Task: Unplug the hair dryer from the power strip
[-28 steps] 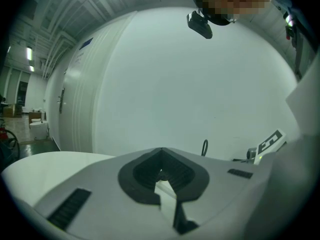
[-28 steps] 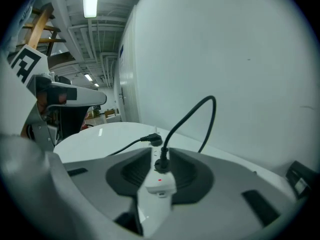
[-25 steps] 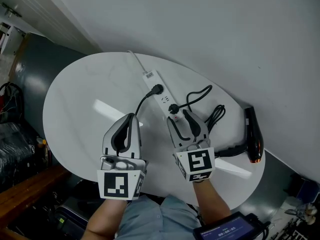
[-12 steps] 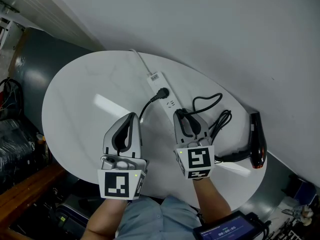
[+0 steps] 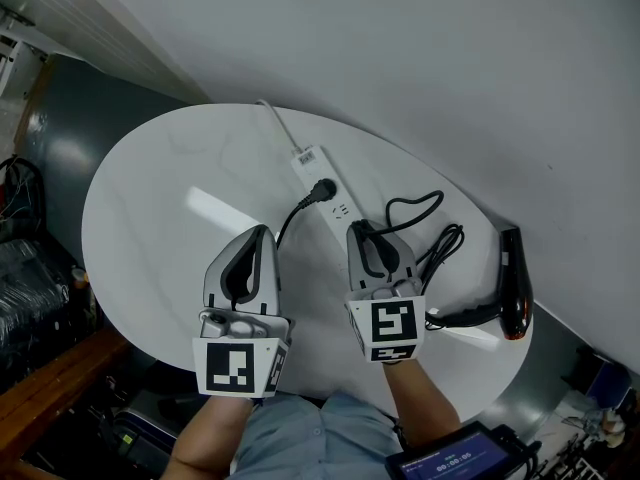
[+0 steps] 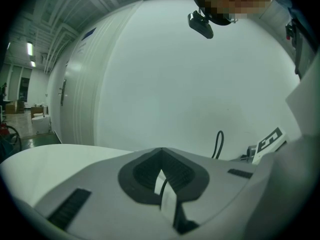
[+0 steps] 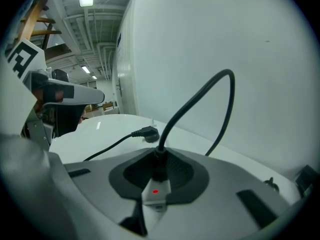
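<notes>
A white power strip [image 5: 318, 173] lies slantwise on the round white table [image 5: 170, 198]. My right gripper [image 5: 372, 233] has just been closing and is shut on the hair dryer's black plug [image 7: 158, 169], which sits in the strip's near end [image 7: 155, 193] by a red light. The plug's cable [image 7: 200, 96] arcs up and away, coiling [image 5: 440, 240] toward the black hair dryer [image 5: 513, 283] at the table's right edge. My left gripper [image 5: 262, 233] rests shut to the left of the strip with nothing gripped; in its own view the left gripper [image 6: 161, 156] faces the wall.
A second black plug [image 5: 322, 189] sits mid-strip [image 7: 146, 133], its cable running down between the two grippers. The strip's white lead [image 5: 275, 123] goes off the table's far edge. A grey wall stands close behind. A dark cabinet [image 5: 70, 138] flanks the table's left.
The right gripper's jaws, wide open astride the plug a second ago, have closed in on it. Both grippers have edged slightly forward and lower.
</notes>
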Demonstrator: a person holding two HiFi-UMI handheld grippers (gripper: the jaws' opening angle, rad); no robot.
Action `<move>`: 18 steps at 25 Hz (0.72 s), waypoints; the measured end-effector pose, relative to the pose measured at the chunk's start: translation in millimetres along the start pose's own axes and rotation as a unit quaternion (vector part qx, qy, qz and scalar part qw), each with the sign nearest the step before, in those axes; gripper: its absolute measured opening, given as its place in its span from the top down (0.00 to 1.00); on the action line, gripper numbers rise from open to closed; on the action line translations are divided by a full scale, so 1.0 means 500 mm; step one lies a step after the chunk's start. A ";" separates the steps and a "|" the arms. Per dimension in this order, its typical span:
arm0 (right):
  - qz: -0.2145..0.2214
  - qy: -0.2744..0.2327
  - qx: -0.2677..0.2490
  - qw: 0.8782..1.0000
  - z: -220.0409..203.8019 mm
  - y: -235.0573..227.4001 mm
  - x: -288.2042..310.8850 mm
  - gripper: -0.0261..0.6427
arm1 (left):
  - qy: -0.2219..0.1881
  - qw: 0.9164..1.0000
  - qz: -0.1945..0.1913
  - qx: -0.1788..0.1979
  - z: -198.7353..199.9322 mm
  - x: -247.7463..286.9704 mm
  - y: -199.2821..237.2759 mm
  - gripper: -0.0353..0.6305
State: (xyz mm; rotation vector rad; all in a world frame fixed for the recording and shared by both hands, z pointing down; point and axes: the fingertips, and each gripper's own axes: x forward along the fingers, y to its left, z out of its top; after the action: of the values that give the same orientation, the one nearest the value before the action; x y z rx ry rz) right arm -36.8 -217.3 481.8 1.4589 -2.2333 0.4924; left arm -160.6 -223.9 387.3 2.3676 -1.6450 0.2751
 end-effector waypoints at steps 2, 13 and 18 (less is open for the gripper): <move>0.002 -0.008 0.002 1.000 0.011 0.003 0.000 0.88 | 0.001 1.000 0.001 0.001 0.000 0.001 0.001 0.95; 0.006 -0.023 0.001 1.000 0.027 0.006 -0.008 0.89 | -0.003 1.000 -0.013 0.003 -0.002 0.013 -0.024 0.95; 0.009 -0.030 0.001 0.999 0.034 0.008 -0.008 0.89 | 0.001 1.000 -0.023 0.004 -0.009 0.024 -0.037 0.95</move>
State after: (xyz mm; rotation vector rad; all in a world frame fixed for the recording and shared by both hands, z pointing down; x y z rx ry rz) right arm -41.4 -221.3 465.1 1.4742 -2.2956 0.4621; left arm -139.1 -227.0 393.5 2.4082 -1.5885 0.2758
